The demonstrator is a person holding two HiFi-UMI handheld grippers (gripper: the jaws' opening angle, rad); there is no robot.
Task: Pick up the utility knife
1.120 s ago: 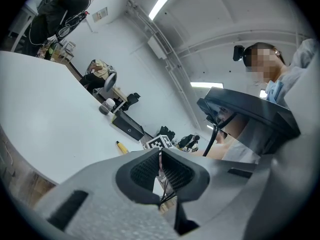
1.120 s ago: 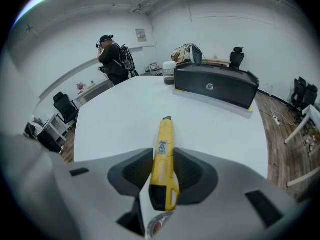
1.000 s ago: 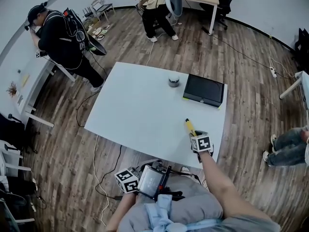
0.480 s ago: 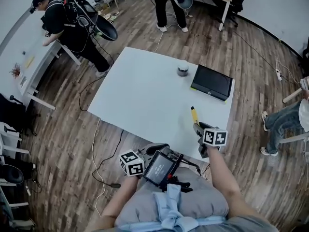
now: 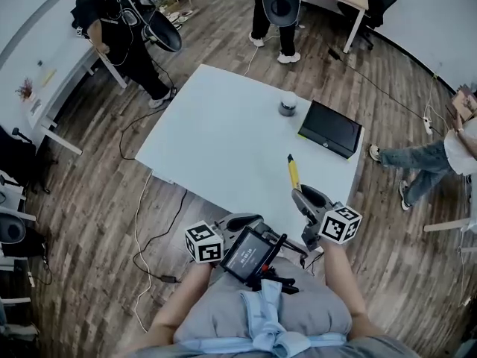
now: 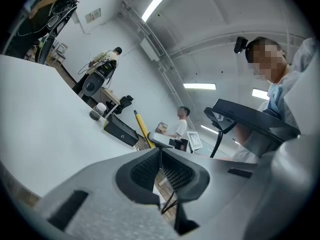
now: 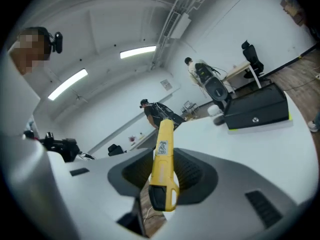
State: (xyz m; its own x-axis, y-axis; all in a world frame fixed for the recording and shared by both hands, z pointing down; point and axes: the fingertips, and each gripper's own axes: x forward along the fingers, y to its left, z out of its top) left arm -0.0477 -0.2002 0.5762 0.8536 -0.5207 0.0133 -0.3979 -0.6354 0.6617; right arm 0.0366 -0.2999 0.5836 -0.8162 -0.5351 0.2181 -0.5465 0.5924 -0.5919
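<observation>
Right tongs (image 7: 163,180) are clamped on the butt end of the yellow utility knife (image 7: 163,156), so it's up off the white counter (image 5: 216,140), poking out over the near edge toward the black box (image 5: 330,129). Left tongs (image 6: 160,159) are pinched together on nothing, down near the person's lap.

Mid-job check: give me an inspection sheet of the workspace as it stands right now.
Surface: white table, mostly bare.
Job's things: yellow utility knife, held by its rear end, pointing out over the table.
Clutter: black box and small jar near the table's far right corner.
Grippers: right gripper shut on the utility knife; left gripper shut, empty.
Cables: cable on the floor left of the table.
Surroundings: wooden floor; people standing beyond the table.
</observation>
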